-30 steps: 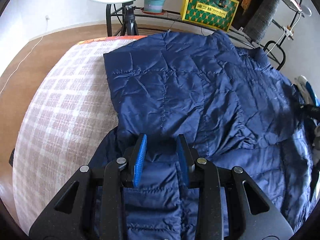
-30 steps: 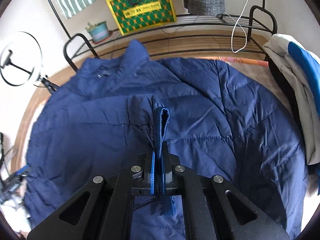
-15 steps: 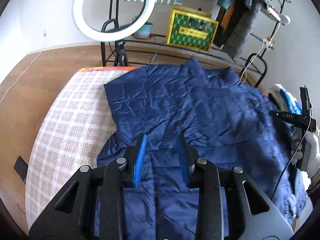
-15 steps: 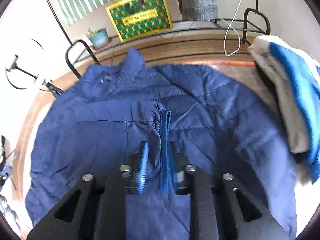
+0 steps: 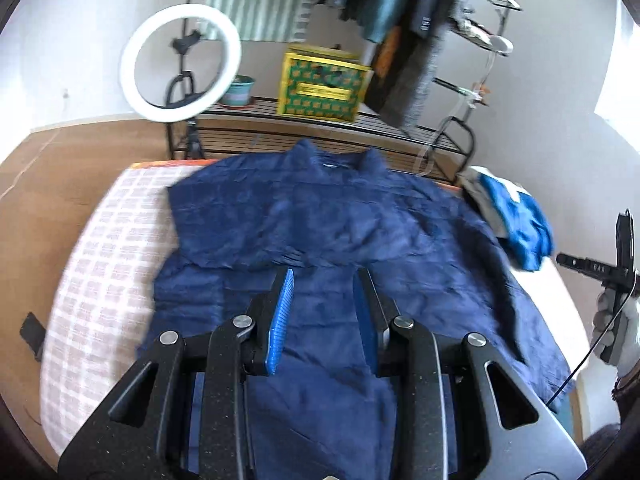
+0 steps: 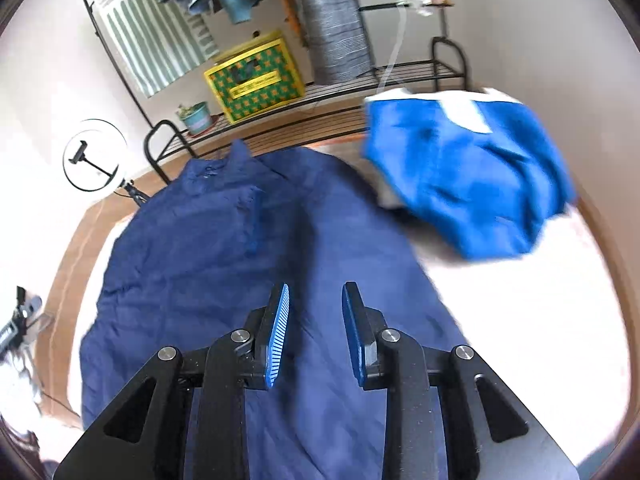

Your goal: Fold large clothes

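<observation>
The navy quilted jacket (image 5: 328,220) is lying spread across the checked bed cover (image 5: 104,264), collar toward the metal rack (image 5: 320,120), with both sleeves folded in over the chest — the one the right gripper was pinching a second ago is now resting flat on the fabric. The right gripper (image 6: 314,332) is hanging above the jacket's lower half, its jaws having just been opening, a moderate gap between the blue pads and nothing in it. The left gripper (image 5: 324,316) is showing the same moderate gap as before, empty, and it is now sitting higher and further back, so the whole jacket and more of the room are coming into view. Beside the jacket, at its right edge, a bright blue and white garment (image 6: 472,176) is lying in a heap. Beyond the bed are standing a ring light (image 5: 180,64) and a green and yellow box (image 5: 320,84).
</observation>
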Demonstrator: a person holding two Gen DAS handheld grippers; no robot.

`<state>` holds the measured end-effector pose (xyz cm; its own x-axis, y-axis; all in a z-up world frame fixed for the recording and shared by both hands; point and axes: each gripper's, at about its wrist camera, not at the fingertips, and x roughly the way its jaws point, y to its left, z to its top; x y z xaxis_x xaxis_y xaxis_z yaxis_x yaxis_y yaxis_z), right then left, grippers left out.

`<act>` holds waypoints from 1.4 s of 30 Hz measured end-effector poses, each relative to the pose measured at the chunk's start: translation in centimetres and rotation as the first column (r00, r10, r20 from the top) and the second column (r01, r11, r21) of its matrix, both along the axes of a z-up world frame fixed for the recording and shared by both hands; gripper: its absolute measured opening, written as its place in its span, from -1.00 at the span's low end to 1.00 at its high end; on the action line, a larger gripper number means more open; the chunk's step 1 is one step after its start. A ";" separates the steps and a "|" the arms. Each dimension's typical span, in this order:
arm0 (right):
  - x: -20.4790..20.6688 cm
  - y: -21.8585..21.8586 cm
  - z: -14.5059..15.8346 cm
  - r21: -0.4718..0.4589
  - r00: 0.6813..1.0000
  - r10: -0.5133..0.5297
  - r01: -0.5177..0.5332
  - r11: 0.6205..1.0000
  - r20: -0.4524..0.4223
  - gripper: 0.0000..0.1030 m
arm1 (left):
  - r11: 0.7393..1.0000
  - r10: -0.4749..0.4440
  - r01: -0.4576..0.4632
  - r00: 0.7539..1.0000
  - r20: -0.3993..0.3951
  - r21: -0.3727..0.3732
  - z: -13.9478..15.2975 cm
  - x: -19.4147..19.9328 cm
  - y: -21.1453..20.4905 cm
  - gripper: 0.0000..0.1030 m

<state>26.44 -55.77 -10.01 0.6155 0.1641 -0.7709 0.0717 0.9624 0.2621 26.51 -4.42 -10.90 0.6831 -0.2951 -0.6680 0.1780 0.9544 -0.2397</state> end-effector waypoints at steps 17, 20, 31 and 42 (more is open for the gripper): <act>-19.6 -10.0 -6.9 0.025 0.936 -0.307 0.315 0.949 -0.174 -0.10 | 0.978 -0.199 0.202 0.978 -0.067 0.054 -3.2 -5.2 -9.5 -0.41; -19.7 -11.2 -9.2 0.065 0.913 -0.341 0.363 0.930 -0.222 -0.10 | 0.978 -0.196 0.200 0.978 -0.068 0.064 -3.5 -5.5 -9.5 -0.41; -18.8 -11.8 -12.4 0.007 0.873 -0.360 0.383 0.924 -0.330 -0.10 | 0.986 -0.154 0.158 0.986 -0.063 0.057 -3.5 -5.2 -7.3 -0.41; -19.2 -12.1 -9.6 0.173 0.916 -0.329 0.371 0.912 -0.230 -0.97 | 0.992 -0.118 0.120 0.992 -0.052 0.030 -2.9 -4.6 -5.6 -0.41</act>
